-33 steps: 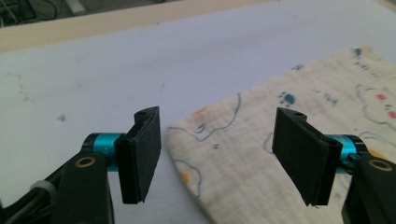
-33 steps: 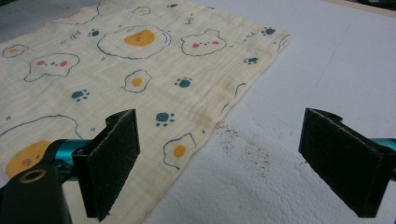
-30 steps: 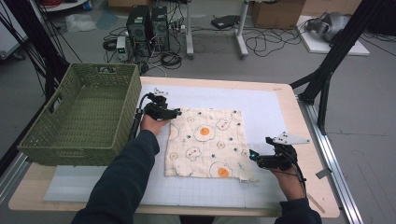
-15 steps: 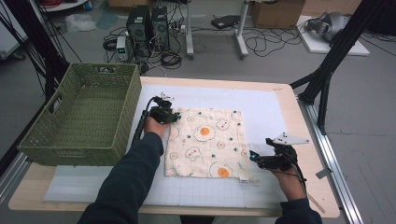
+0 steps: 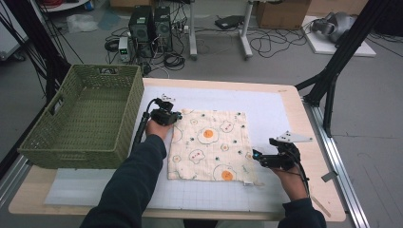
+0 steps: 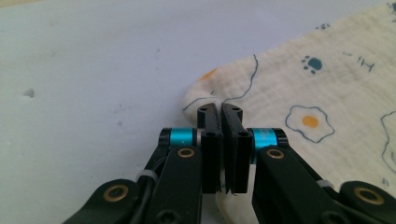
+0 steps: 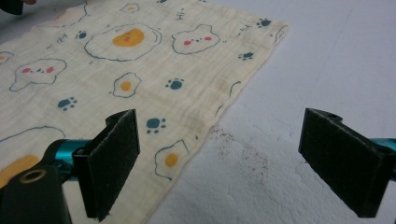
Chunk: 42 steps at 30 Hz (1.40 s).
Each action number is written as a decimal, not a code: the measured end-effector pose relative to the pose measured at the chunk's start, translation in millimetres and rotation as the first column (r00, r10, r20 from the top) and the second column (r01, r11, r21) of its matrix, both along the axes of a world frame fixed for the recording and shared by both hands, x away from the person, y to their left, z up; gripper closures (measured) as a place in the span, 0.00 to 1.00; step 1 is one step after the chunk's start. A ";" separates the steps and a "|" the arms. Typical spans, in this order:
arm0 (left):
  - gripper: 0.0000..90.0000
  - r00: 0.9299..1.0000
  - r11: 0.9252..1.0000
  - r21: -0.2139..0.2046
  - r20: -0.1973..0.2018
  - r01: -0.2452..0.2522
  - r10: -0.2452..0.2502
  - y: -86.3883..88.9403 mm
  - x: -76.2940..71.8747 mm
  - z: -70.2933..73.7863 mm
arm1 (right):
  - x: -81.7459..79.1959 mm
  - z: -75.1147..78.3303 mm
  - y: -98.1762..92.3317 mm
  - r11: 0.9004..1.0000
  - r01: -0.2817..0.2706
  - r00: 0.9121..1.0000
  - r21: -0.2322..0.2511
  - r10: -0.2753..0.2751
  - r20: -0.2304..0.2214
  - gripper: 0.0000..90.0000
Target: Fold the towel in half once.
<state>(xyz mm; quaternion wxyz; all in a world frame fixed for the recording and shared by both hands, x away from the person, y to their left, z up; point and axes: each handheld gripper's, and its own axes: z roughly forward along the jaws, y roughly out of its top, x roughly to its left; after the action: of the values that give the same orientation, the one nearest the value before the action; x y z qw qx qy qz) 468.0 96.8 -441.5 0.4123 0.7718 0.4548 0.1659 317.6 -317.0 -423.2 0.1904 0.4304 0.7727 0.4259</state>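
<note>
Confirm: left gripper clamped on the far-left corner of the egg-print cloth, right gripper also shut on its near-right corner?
Half right. The left gripper has just closed on the corner of the egg-print cloth. The right gripper is not shut: the right gripper view shows its jaws wide apart, straddling the cloth's edge without pressing on it.

A wooden table (image 5: 311, 142) carries a white gridded mat (image 5: 266, 111), with a printed cloth (image 5: 211, 145) spread on the mat and a green wicker basket (image 5: 85, 118) just left of the cloth.
</note>
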 end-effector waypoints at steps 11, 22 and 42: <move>0.95 1.000 0.999 -0.046 0.007 0.006 -0.006 5.5 -2.4 1.5 | 56.0 2.5 12.1 1.000 -0.031 0.994 -0.006 0.030 -0.106 0.21; 0.95 1.000 0.999 -0.052 0.022 0.013 -0.012 6.0 -3.5 2.8 | 113.1 -0.4 39.1 0.994 -0.032 0.995 -0.102 0.022 -0.099 0.45; 0.95 1.000 0.999 -0.042 0.009 0.017 -0.017 12.5 -4.6 5.6 | 149.3 -14.5 56.7 0.986 0.047 0.980 -0.161 -0.077 -0.184 0.65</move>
<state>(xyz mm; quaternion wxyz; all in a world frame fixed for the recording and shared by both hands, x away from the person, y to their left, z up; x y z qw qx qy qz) 463.4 109.3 -435.9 0.4318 0.7661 0.4499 0.1559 466.8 -260.3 -437.7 0.1623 0.4768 0.8043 0.3152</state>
